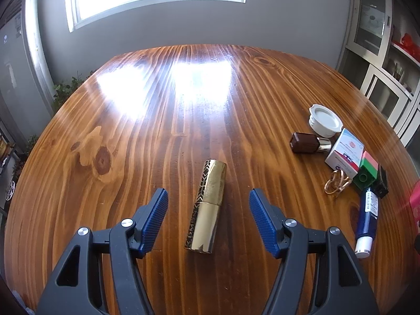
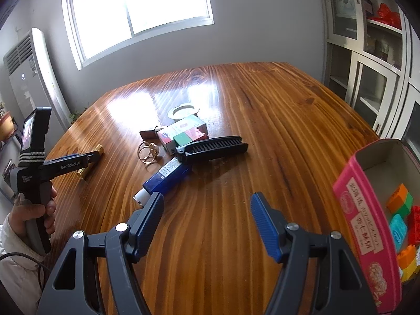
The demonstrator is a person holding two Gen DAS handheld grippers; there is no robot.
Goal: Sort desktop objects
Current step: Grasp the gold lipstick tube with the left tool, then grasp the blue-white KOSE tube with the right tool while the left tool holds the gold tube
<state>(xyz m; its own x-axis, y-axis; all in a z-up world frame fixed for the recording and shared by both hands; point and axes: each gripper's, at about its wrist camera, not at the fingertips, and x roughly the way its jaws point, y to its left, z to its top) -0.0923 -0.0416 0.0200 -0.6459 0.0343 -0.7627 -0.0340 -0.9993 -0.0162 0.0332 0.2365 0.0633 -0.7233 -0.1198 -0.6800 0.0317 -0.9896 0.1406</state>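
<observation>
Left hand-held gripper (image 1: 208,219) stands apart and empty astride the gold, black-patterned metallic lipstick tube (image 1: 207,206) lying lower centre on the glossy wooden worktop (image 1: 131,136); judged light, rigid and slippery, liable to roll, best pinched across its mid-body seam

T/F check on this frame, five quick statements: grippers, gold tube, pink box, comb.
1. The left gripper is clamped on the gold tube. False: its jaws stand open, the tube lying on the table between them, untouched.
2. The right gripper holds nothing. True.
3. The pink box is empty. False: coloured blocks lie inside.
4. The black comb lies on the table. True.
5. The gold tube stands upright. False: it lies on its side.
</observation>
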